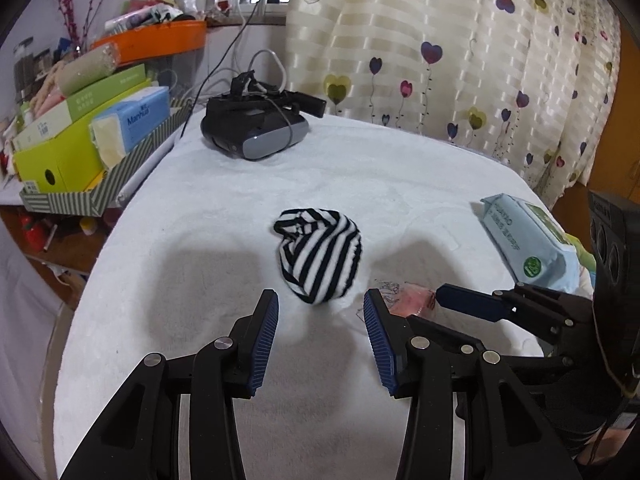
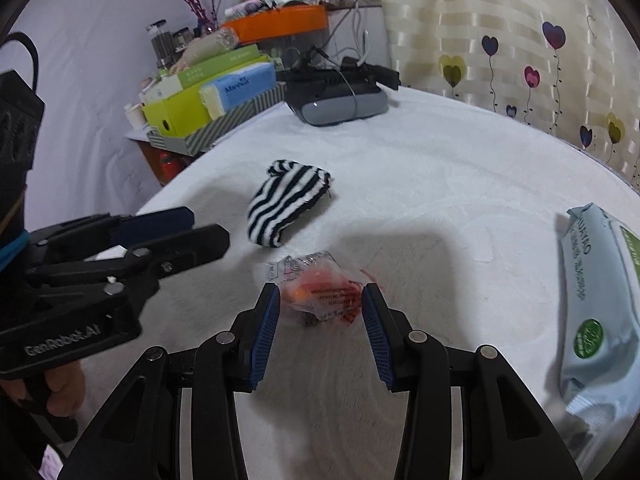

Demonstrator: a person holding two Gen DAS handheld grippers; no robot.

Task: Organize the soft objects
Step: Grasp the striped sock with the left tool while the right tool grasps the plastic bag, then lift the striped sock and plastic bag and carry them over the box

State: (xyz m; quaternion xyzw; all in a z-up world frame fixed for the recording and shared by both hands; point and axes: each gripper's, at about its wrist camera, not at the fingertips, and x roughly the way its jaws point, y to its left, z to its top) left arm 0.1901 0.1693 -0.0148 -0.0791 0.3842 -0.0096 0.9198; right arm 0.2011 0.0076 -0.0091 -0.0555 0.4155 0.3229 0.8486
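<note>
Left gripper (image 1: pixel 321 303): jaws spread wide, nothing between the blue ribbed pads (image 1: pixel 265 340). Its fingertips sit just short of the striped sock (image 1: pixel 320 254), a black-and-white bundle lying crumpled near the middle of the white fleece cover (image 1: pixel 200 208). No contact between pads and sock is visible.

Right gripper (image 2: pixel 320 294): jaws likewise spread wide and released. A clear plastic packet (image 2: pixel 320 290) with red print and orange contents lies on the cover at the fingertips, its edges close to both pads; whether either pad touches it cannot be told. In the right wrist view the sock lies beyond the packet and slightly to the left, apart from it.

Surface: the cover spreads over a flat top. A pale blue wet-wipe pack (image 2: pixel 592 304) lies at the right edge, well apart from the sock. A black and grey headset (image 1: pixel 256 128) with cables rests at the far end.

Room: a striped tray (image 1: pixel 100 192) on the left holds a green box (image 1: pixel 60 152) and a blue tissue pack (image 1: pixel 136 120); an orange tray (image 1: pixel 160 40) stands behind it. A cream curtain (image 1: pixel 460 48) with heart motifs hangs along the far right side.
</note>
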